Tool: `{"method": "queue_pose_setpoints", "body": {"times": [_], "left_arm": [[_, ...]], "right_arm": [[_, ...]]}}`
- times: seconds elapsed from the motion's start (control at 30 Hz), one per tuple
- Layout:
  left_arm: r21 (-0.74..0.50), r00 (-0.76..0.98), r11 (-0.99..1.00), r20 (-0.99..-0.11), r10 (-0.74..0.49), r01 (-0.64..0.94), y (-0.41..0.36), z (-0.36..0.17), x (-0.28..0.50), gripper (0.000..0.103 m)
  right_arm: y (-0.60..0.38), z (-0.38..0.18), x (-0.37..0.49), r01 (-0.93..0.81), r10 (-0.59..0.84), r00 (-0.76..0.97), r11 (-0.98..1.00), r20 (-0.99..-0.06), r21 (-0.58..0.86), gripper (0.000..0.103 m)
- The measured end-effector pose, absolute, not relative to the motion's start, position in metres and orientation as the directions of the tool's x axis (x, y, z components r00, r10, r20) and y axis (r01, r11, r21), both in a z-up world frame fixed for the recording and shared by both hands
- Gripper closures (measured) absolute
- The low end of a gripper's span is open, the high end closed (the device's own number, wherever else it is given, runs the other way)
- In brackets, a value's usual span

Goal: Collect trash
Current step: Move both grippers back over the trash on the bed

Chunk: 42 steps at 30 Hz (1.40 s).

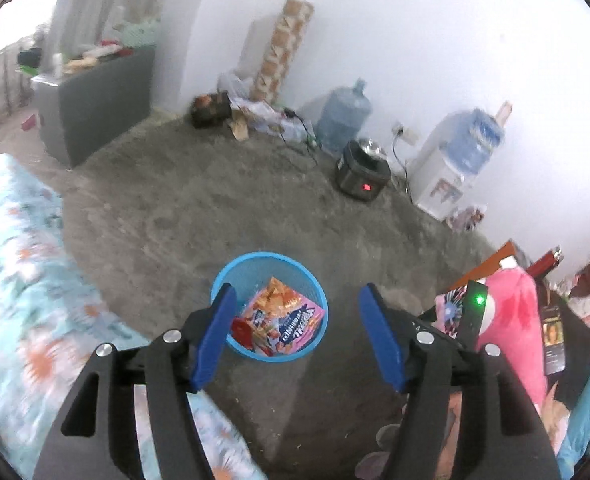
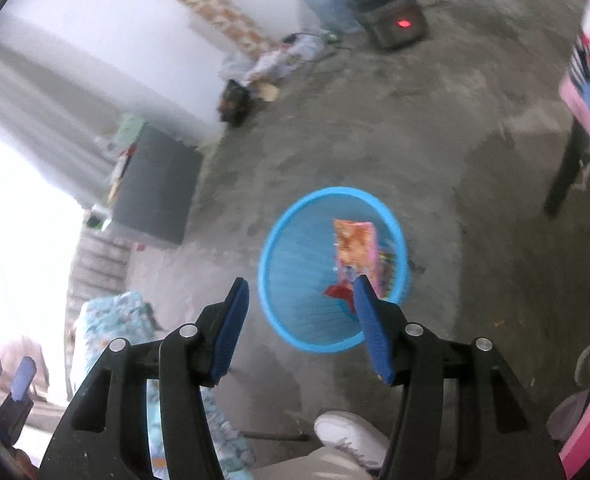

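A blue mesh trash bin (image 1: 219, 280) stands on the grey concrete floor; it also shows in the right wrist view (image 2: 295, 264). Inside it lie an orange-and-pink snack wrapper (image 1: 283, 316) (image 2: 353, 248) and a red scrap (image 1: 242, 330) (image 2: 337, 291). My left gripper (image 1: 297, 304) is open and empty, held above and in front of the bin. My right gripper (image 2: 301, 294) is open and empty, hovering over the bin's near rim. The left gripper's blue fingers (image 2: 25, 374) show at the lower left of the right wrist view.
A floral bedspread (image 1: 19, 280) lies at the left. A pink plush toy (image 1: 515, 312) sits on a cluttered table at the right. A black cooker (image 1: 363, 174), water bottles and a dispenser (image 1: 451, 168) line the wall. A grey cabinet (image 1: 95, 108) stands back left. A white shoe (image 2: 347, 432) is below.
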<state>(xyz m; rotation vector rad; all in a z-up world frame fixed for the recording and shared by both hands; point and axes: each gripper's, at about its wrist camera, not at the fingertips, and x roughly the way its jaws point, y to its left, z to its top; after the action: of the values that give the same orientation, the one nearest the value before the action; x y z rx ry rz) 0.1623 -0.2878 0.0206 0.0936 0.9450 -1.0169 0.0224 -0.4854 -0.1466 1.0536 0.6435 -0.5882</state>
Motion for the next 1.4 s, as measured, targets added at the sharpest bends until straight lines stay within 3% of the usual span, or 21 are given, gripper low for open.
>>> {"method": "queue_pose_setpoints", "body": {"times": [0.47, 0.7, 1.07, 1.4], "left_arm": [[-0.328, 0.424, 0.704, -0.614, -0.666, 0.630, -0.104, 0.070, 0.139, 0.039], [-0.329, 0.536, 0.779, -0.582, -0.612, 0.533, -0.025, 0.076, 0.135, 0.039], [-0.356, 0.620, 0.851, -0.582, -0.525, 0.387, 0.042, 0.087, 0.159, 0.037], [-0.377, 0.607, 0.872, -0.628, -0.488, 0.311, 0.056, 0.078, 0.193, 0.037]], "right_arm": [[-0.419, -0.067, 0.052, 0.495, -0.009, 0.786, 0.608, -0.619, 0.620, 0.050], [-0.371, -0.044, 0.076, 0.297, 0.198, 0.819, 0.656, -0.538, 0.694, 0.050], [-0.268, -0.061, 0.153, 0.066, 0.662, 0.631, 0.472, -0.403, 0.879, 0.048], [-0.213, -0.095, 0.207, 0.160, 0.794, 0.507, 0.295, -0.335, 0.942, 0.048]]}}
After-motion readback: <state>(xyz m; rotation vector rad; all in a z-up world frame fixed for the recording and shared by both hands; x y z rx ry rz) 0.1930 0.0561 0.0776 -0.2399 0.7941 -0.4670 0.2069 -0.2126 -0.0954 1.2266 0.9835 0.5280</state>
